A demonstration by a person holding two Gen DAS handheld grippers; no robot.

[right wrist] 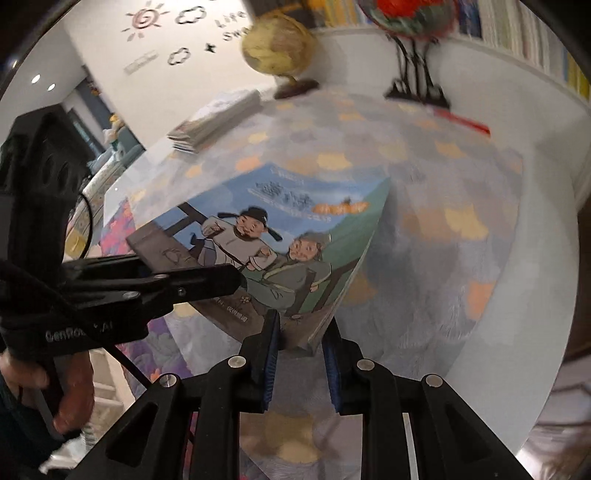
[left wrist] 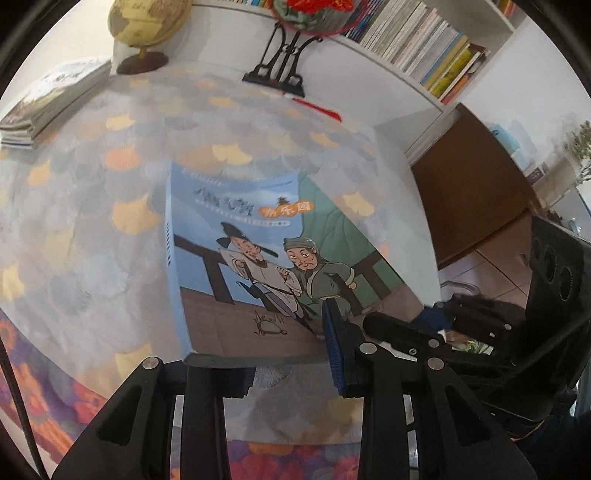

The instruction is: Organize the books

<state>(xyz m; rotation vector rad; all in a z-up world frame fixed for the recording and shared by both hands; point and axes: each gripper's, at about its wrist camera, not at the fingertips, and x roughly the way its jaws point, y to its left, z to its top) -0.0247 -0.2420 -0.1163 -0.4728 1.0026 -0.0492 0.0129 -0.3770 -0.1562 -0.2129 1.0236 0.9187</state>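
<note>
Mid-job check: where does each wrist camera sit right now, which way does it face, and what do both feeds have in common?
Left wrist: on the left tool, facing down across the leaf-patterned tablecloth; its fingers clamp the blue cartoon-cover book; the right tool enters from the right.
Right wrist: on the right tool, gripping the book's opposite edge; the left tool and a hand show at left.
Shared: book, yellow globe, stacked books.

Illustrated book [left wrist: 258, 266], blue cover with two cartoon figures, tilted, centre frame, lifted above the patterned cloth. Stack of books [left wrist: 55, 103] lies flat, upper left.
</note>
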